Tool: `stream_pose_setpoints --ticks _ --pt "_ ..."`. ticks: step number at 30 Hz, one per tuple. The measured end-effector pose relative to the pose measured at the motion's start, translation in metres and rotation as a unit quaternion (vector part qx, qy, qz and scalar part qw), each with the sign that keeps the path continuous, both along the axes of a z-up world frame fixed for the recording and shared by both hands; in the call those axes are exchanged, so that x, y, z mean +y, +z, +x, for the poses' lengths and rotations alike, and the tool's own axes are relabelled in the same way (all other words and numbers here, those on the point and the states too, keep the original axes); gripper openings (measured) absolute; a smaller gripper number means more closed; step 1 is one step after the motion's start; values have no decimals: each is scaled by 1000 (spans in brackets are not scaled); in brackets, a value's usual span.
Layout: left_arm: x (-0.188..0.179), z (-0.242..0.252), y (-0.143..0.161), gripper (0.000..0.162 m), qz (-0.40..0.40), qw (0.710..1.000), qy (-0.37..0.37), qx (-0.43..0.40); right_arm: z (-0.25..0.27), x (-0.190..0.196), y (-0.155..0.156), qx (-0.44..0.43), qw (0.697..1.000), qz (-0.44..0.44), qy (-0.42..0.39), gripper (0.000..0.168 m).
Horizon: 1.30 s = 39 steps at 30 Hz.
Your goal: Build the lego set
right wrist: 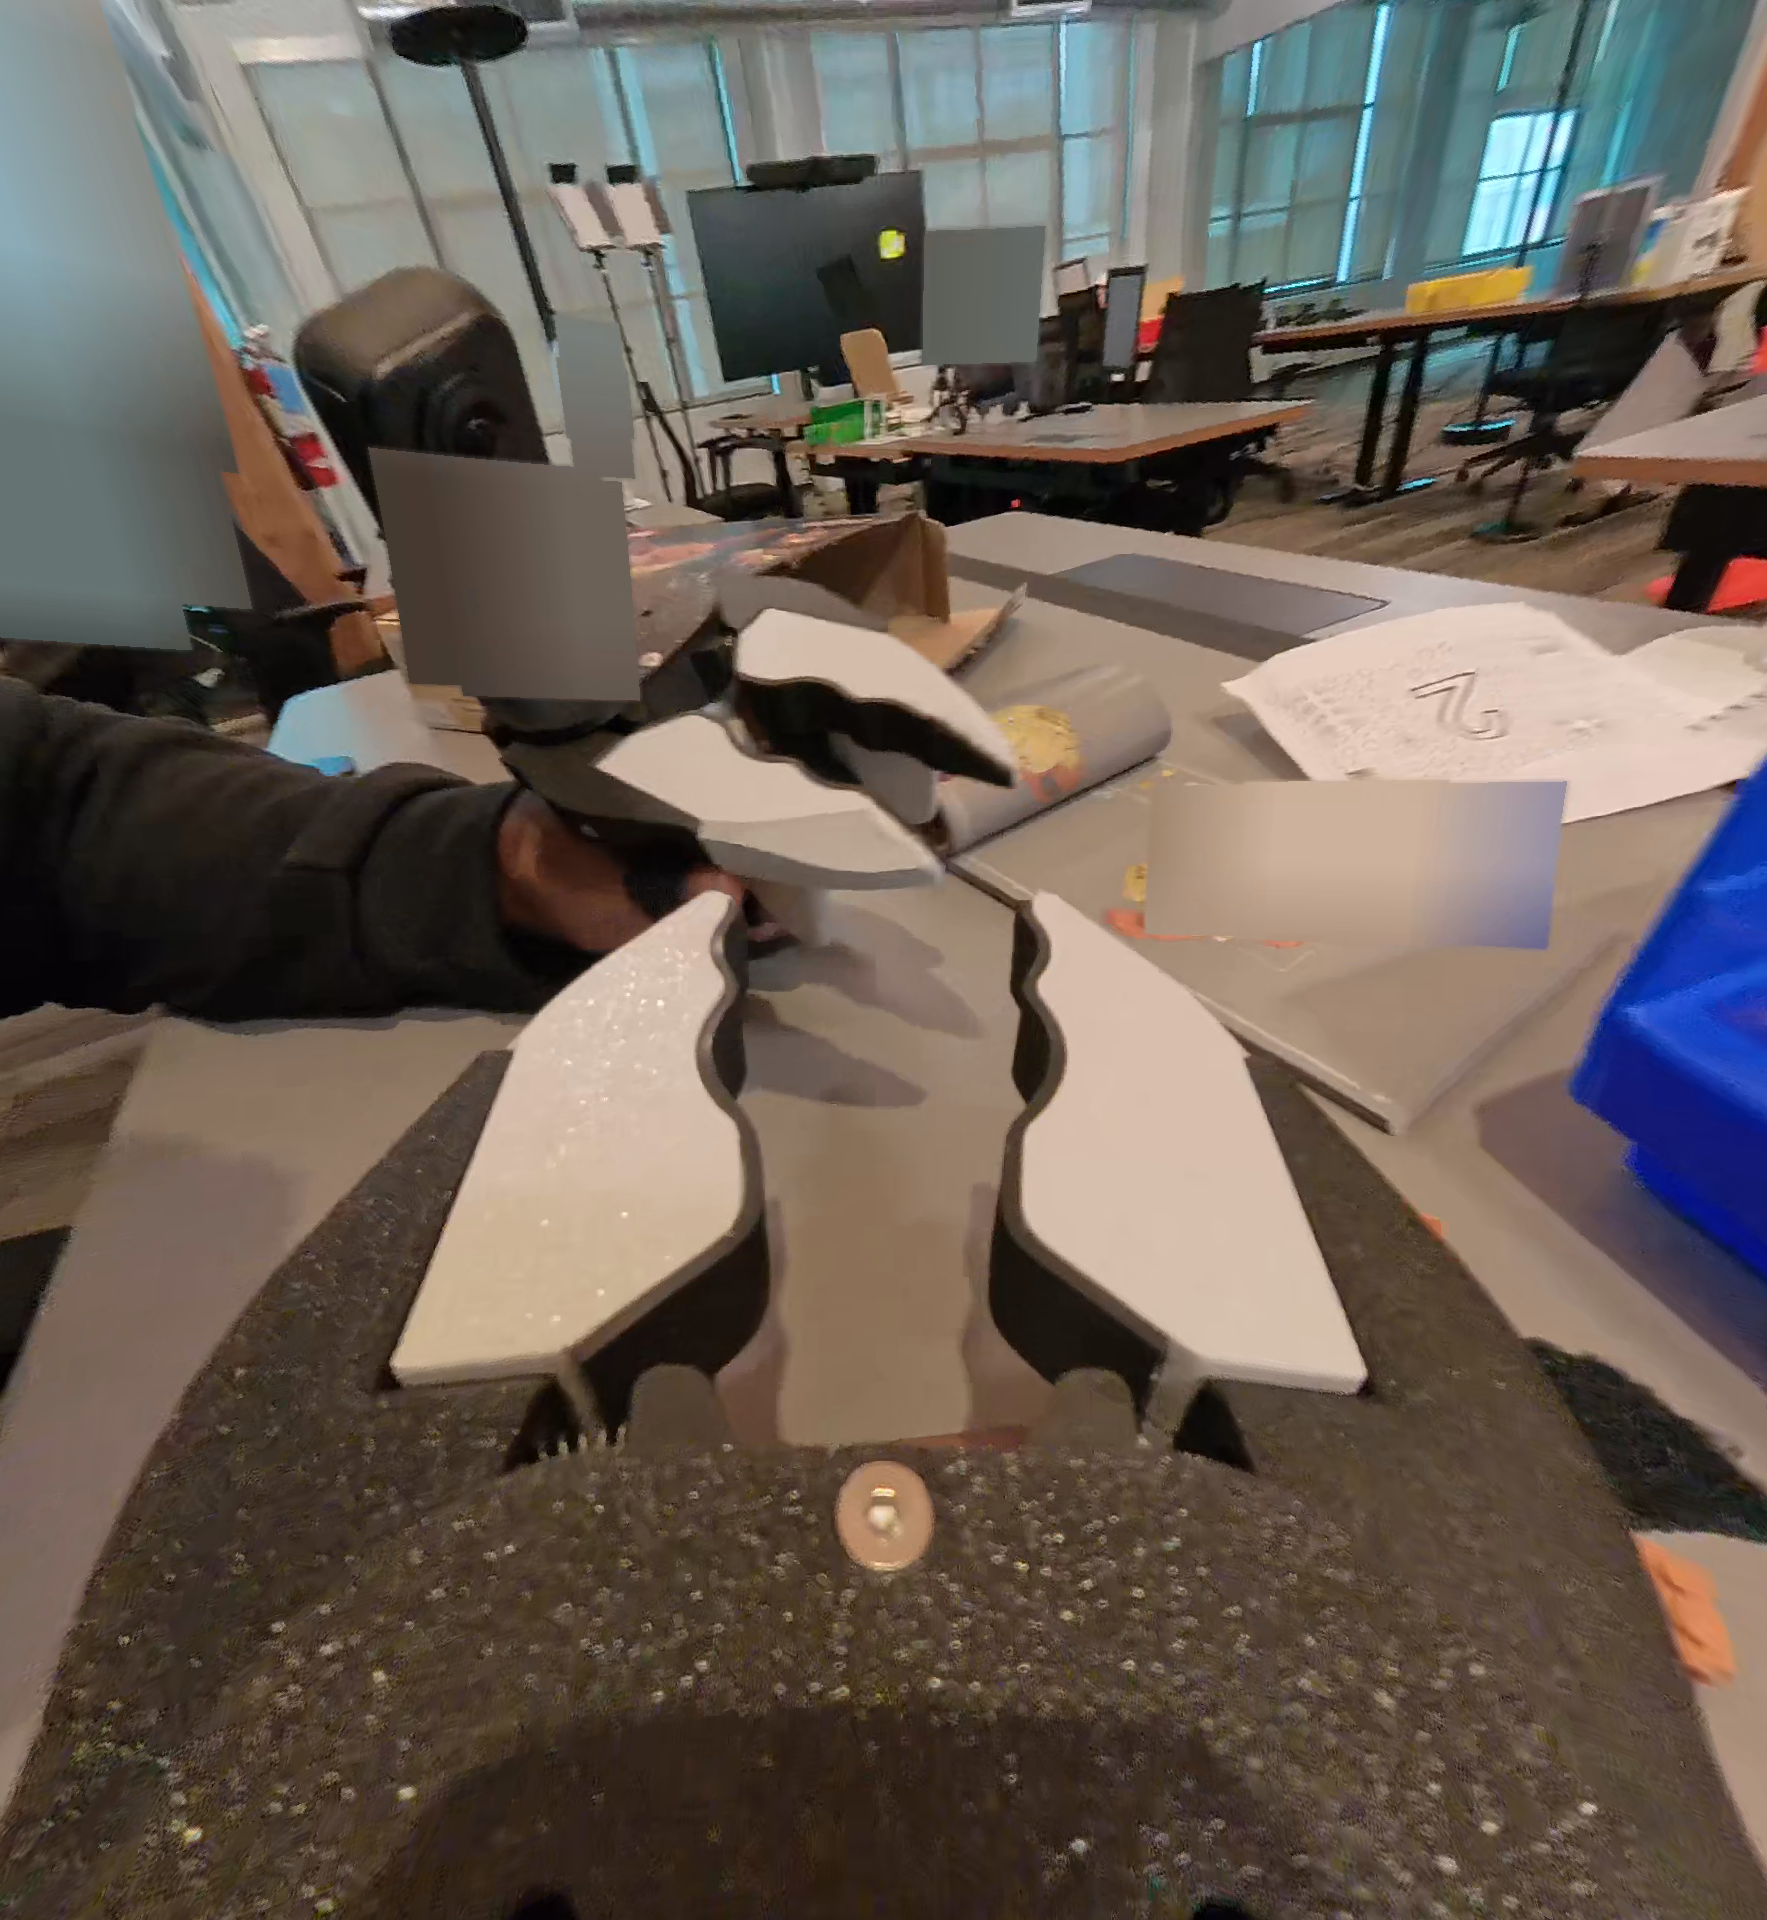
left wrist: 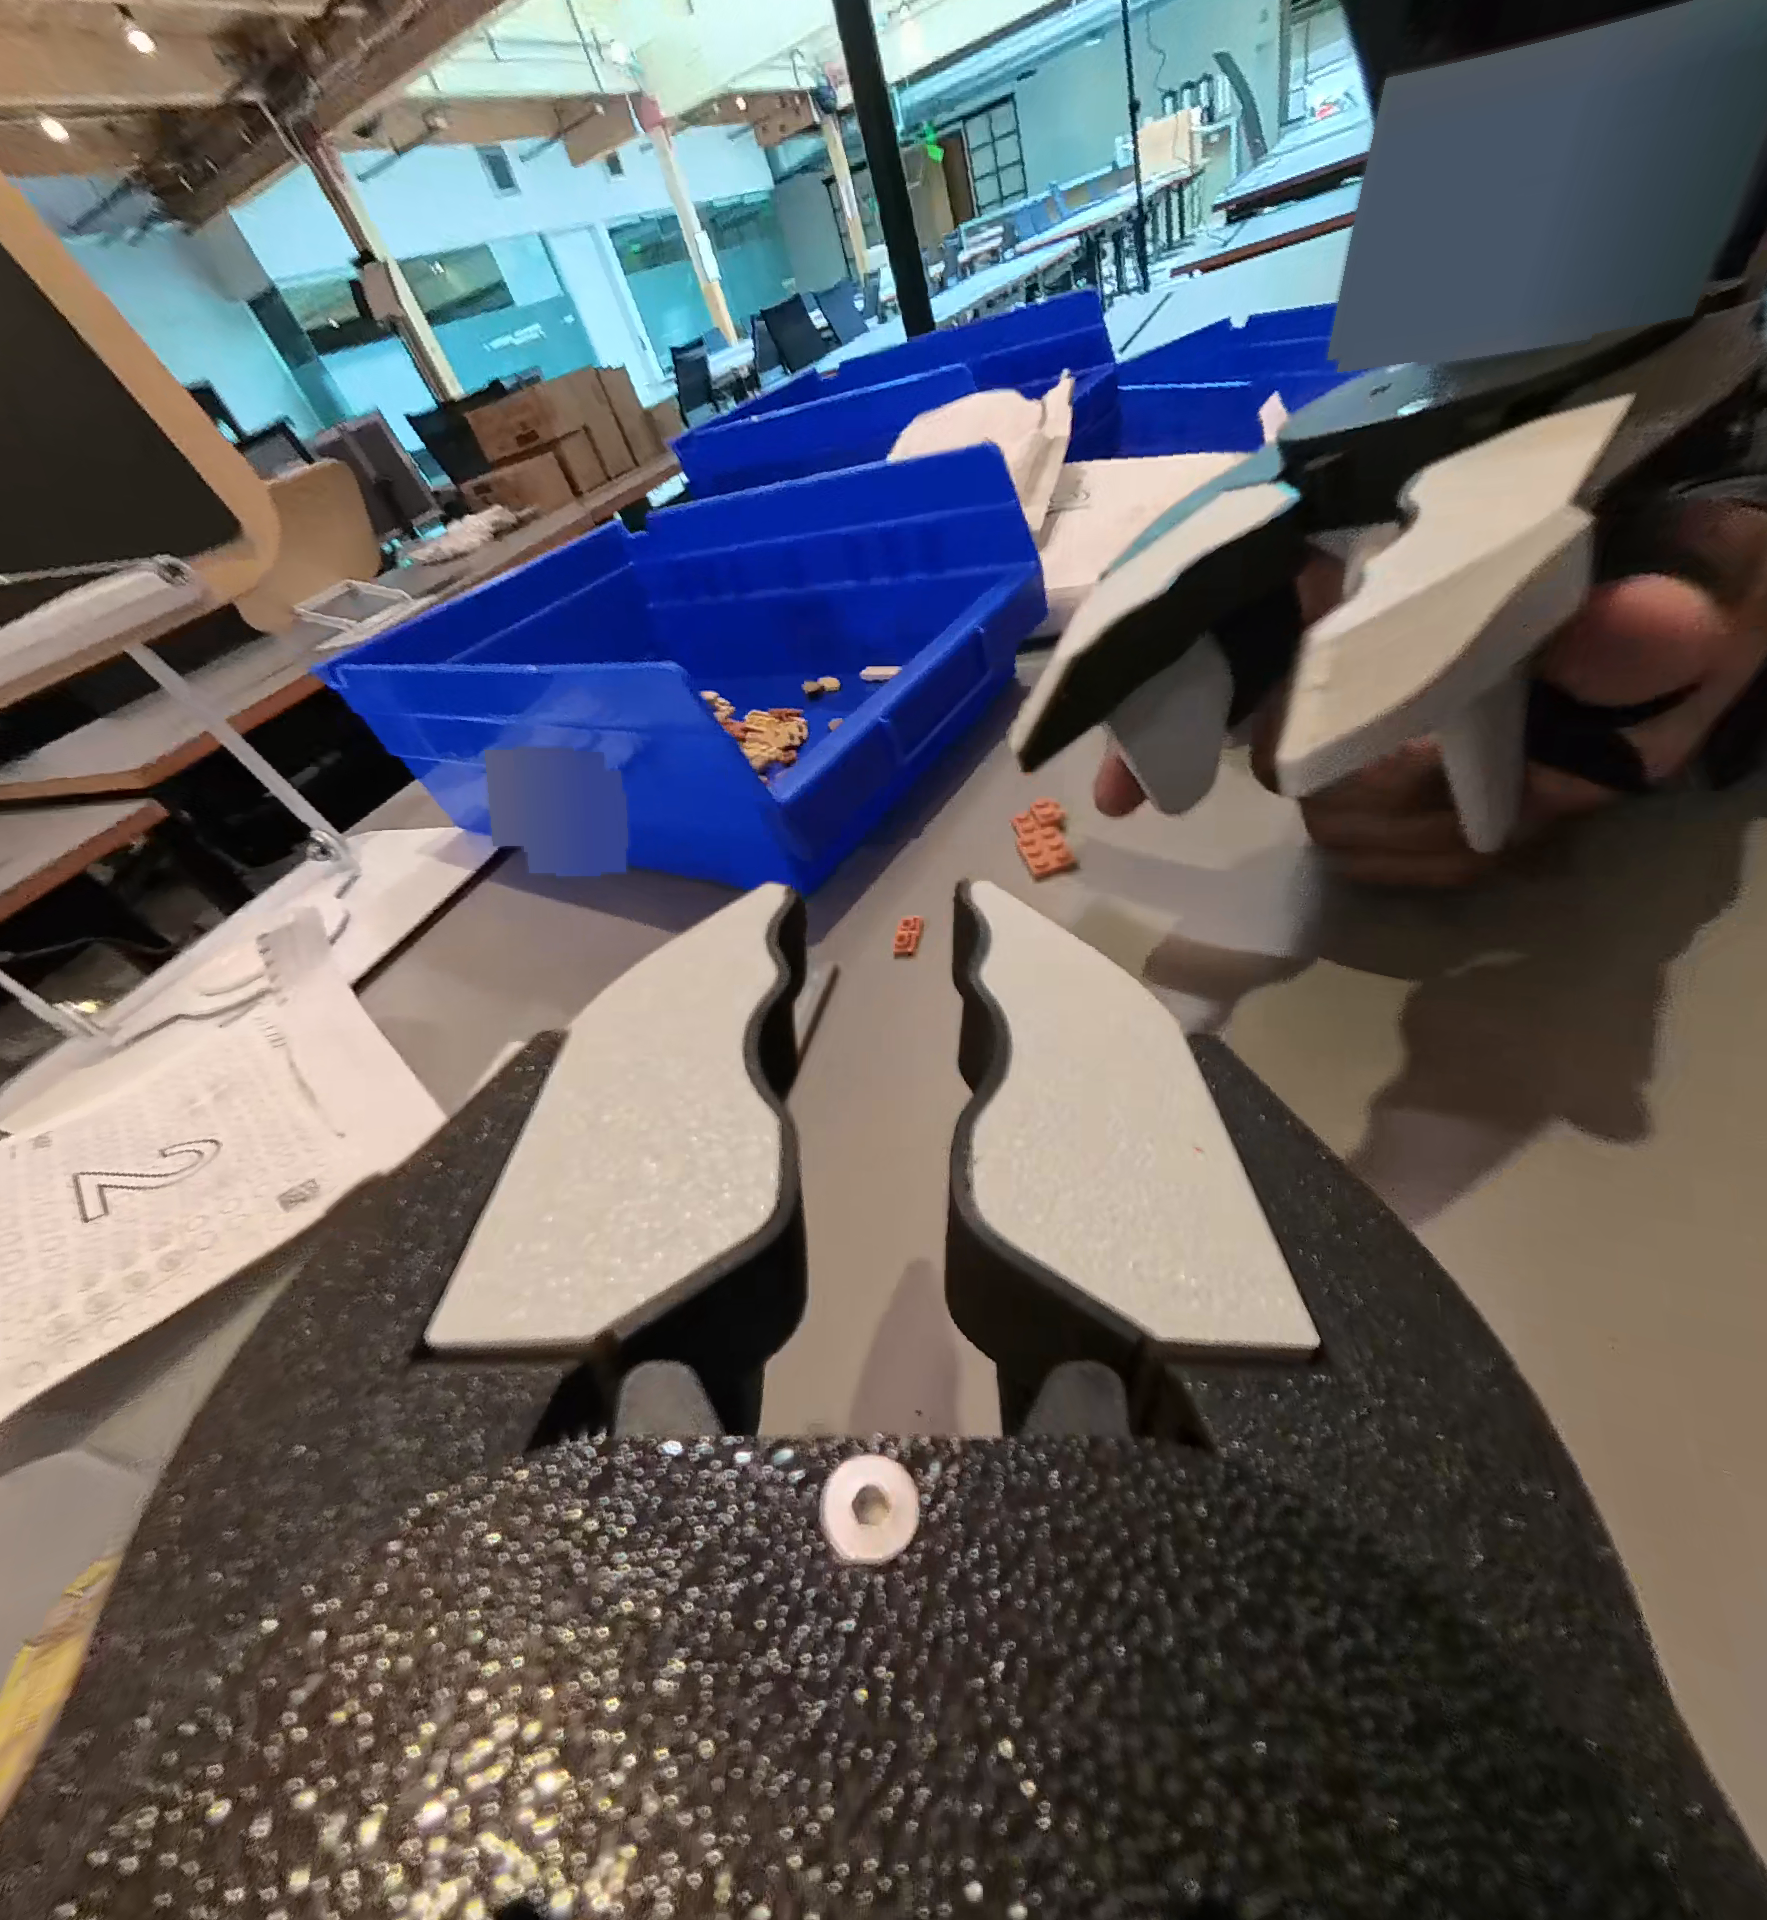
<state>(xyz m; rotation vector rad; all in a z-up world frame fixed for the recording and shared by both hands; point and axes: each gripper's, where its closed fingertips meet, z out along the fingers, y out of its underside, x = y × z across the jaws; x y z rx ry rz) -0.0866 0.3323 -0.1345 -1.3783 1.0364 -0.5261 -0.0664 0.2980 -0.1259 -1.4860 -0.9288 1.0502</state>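
A: Where are the lego pieces?

B: Two orange ones lie flat on the grey table (left wrist: 962,1195), ahead of the left gripper (left wrist: 879,925). The small plate (left wrist: 908,935) sits just past its fingertips, between them in the left wrist view, its long axis running away from the camera and tilted a little right. The larger plate (left wrist: 1043,837) lies farther off and to the right, studs up, long axis running the same general way.

A: And the left gripper itself?

B: Held low over the table, level, pointing at the bin (left wrist: 713,665). Its fingers stand apart with nothing between them.

A: The right one?

B: The right gripper (left wrist: 1159,727) hangs above the table to the right of the larger plate, tips angled down and left, a bare hand (left wrist: 1481,727) wrapped under it. Its fingers are spread wide and hold nothing. In its own view the right gripper (right wrist: 874,914) points at the left gripper (right wrist: 962,821), which a hand (right wrist: 588,883) in a dark sleeve holds.

A: What's in the bin?

B: A blue bin, open-topped, with a small heap of tan pieces (left wrist: 770,727) in its near corner and a few strays beside it. More blue bins stand behind; their contents I can't make out.

A: Anything else nearby?

B: A printed sheet (left wrist: 131,1226) at the left, and a booklet (right wrist: 1326,1029) lying open on the table.
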Motion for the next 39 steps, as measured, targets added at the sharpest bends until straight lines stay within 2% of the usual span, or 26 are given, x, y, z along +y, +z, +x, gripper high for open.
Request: stream_pose_setpoints --ticks 7,13,21,39 --pt "-15 8 -20 25 -141 990 -14 20 24 22 -12 -17 996 -64 -53 47" --pt "-35 18 -42 21 -209 973 -64 77 29 25 -22 -37 992 -102 -65 43" --pt "-49 23 -58 18 -183 968 -84 149 29 25 -24 -42 991 -113 -61 36" --pt "-49 10 -70 16 -193 961 -67 187 27 22 -27 -46 990 -129 -37 30"
